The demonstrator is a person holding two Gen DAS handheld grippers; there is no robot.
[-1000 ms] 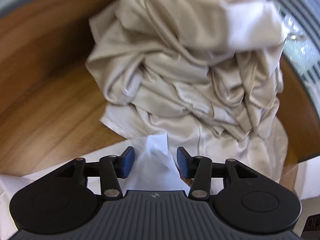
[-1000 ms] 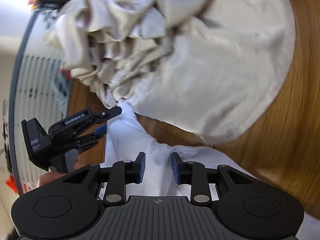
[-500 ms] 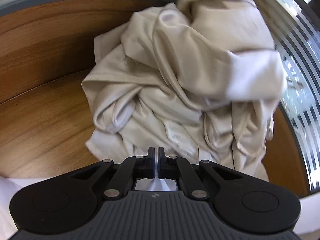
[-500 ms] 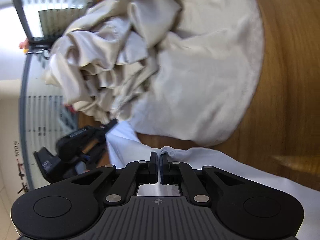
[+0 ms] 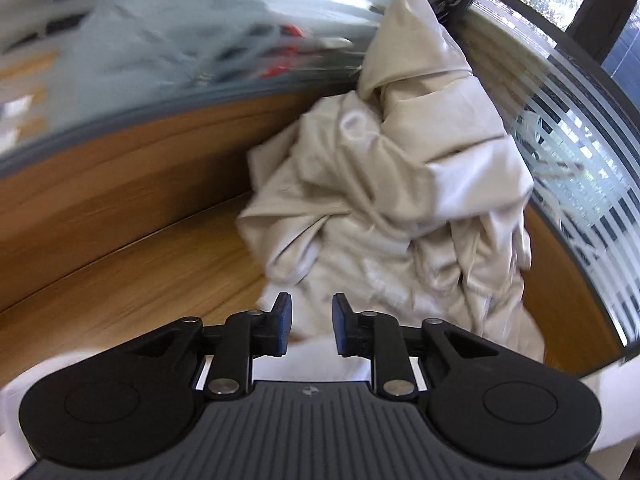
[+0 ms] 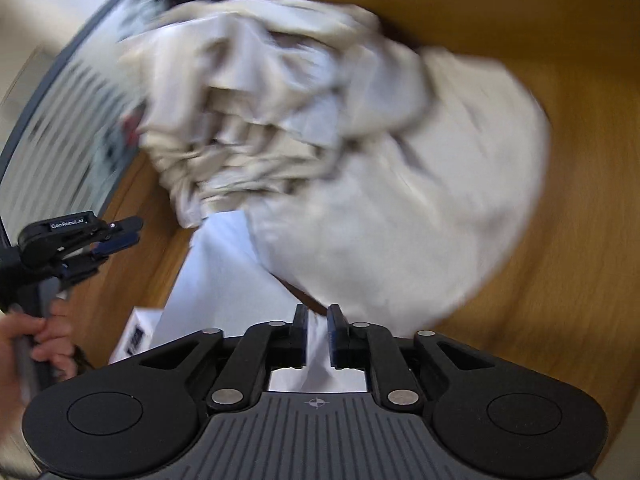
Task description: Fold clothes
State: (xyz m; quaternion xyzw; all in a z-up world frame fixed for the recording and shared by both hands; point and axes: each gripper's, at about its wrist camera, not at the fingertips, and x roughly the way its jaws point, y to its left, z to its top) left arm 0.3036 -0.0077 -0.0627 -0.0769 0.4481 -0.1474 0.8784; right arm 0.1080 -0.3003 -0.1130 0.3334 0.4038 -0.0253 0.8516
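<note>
Now left hand-held gripper (image 5: 307, 330) parted, right hand-held gripper (image 6: 317, 336) pinching white cloth (image 6: 224, 280)

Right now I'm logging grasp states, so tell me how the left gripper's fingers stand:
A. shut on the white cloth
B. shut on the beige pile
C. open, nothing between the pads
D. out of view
C: the left gripper shows a clear gap between its blue pads, with the white cloth lying loose below.
</note>
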